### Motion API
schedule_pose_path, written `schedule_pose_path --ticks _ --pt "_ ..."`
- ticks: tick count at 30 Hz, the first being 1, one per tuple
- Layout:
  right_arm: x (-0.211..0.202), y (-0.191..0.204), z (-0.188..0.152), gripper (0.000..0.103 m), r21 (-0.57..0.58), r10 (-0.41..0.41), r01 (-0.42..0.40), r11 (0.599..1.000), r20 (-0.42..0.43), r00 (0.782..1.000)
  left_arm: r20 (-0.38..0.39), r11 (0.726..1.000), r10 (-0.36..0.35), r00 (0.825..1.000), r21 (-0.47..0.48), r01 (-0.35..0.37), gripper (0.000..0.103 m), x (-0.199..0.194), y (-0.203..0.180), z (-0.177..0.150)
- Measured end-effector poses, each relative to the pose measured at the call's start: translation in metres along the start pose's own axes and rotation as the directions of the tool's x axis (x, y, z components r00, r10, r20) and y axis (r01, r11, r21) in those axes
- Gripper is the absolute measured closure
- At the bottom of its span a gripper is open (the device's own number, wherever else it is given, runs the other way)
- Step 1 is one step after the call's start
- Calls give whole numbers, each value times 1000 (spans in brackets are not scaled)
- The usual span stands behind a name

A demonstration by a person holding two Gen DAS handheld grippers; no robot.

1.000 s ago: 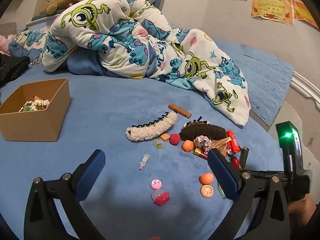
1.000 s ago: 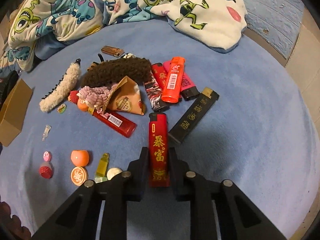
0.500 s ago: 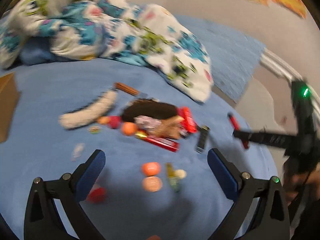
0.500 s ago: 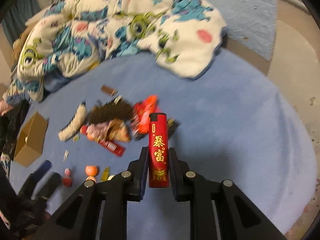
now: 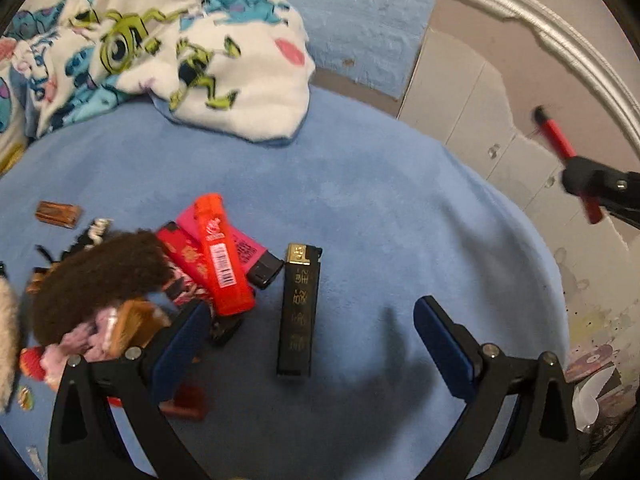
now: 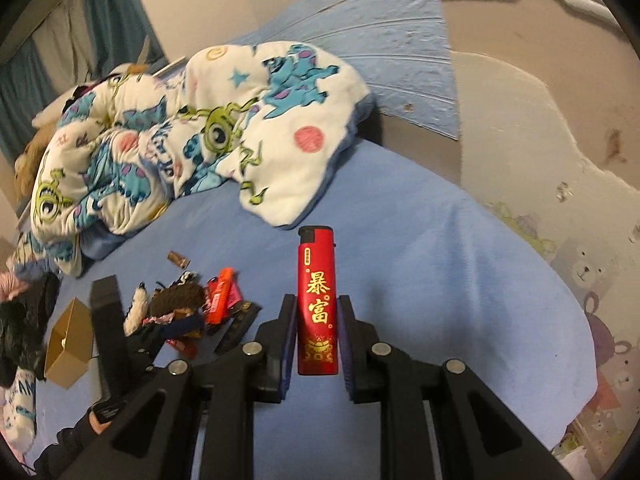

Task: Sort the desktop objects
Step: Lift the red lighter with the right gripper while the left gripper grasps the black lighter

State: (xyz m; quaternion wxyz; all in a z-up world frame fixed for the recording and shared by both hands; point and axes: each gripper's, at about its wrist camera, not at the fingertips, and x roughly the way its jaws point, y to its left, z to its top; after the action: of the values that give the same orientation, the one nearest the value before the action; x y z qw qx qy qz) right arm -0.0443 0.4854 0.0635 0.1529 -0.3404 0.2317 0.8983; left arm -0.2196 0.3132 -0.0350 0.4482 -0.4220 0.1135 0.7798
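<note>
- A bed with a blue fleece sheet [image 5: 380, 208] carries everything.
- A cartoon-monster quilt [image 5: 192, 52] lies bunched at its far side.
- A black lighter with gold characters [image 5: 299, 308] lies alone on the sheet.
- Just beside it is a pile: an orange lighter [image 5: 221, 256] across a pink lighter [image 5: 248, 250] and a red lighter [image 5: 182, 252], touching a brown fuzzy hair clip [image 5: 96, 276].
- A small brown box-shaped item [image 5: 58, 214] lies apart.
- An open cardboard box [image 6: 68, 342] sits at the pile's far side.
</note>
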Motion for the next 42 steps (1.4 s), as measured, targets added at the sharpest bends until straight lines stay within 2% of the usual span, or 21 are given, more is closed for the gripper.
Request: schedule_pose_path --ticks 3,8,10,12,13,15,16,25,31,35,36,37,38,40,42 --pt "1 -10 -3 84 20 2 -2 1000 2 1000 1 999 31 1000 33 -31 1 4 -1 2" --pt "0 -22 -6 84 44 12 -13 999 4 1000 -18 999 28 999 42 -27 2 1 -1 0" --pt "-2 -21 -7 84 44 19 -20 999 8 1000 -13 998 -50 999 32 50 2 -5 -3 -4" --pt "-4 -21 -6 84 46 25 -26 999 17 1000 -10 995 -98 995 21 98 2 -8 -5 -5" --pt "-6 -22 -8 84 51 27 -28 998 19 999 -26 996 -89 996 30 89 2 -6 -7 -6" --pt "-9 -22 -8 84 55 29 -31 998 23 999 -64 997 -12 998 76 17 3 3 -9 -8" --pt "-9 -22 -8 84 55 31 -32 998 25 999 -76 996 3 997 87 4 3 8 -9 -9" --pt "-7 -26 -10 84 69 33 -35 997 18 999 -64 994 36 997 107 -29 0 19 -11 -14" --pt "-7 -27 -10 84 65 41 -42 997 19 999 -58 999 8 998 49 -5 2 15 -6 -10" --pt "-9 -26 -10 84 62 49 -51 997 25 998 -43 998 51 998 50 -49 21 12 -7 -9" --pt "-9 -25 -9 84 61 50 -52 997 25 998 -45 997 64 997 37 -63 31 12 -5 -7" --pt "-9 -25 -10 84 60 50 -52 997 24 998 -48 997 79 996 28 -77 37 12 -4 -6" --pt "-10 -25 -9 84 57 49 -50 997 25 998 -51 996 93 994 22 -92 49 12 -2 -4" --pt "-12 -26 -9 84 59 49 -50 997 29 998 -62 993 117 991 7 -116 63 11 3 0" --pt "-13 -26 -8 84 56 51 -53 997 30 998 -76 995 97 992 0 -97 74 11 5 2"
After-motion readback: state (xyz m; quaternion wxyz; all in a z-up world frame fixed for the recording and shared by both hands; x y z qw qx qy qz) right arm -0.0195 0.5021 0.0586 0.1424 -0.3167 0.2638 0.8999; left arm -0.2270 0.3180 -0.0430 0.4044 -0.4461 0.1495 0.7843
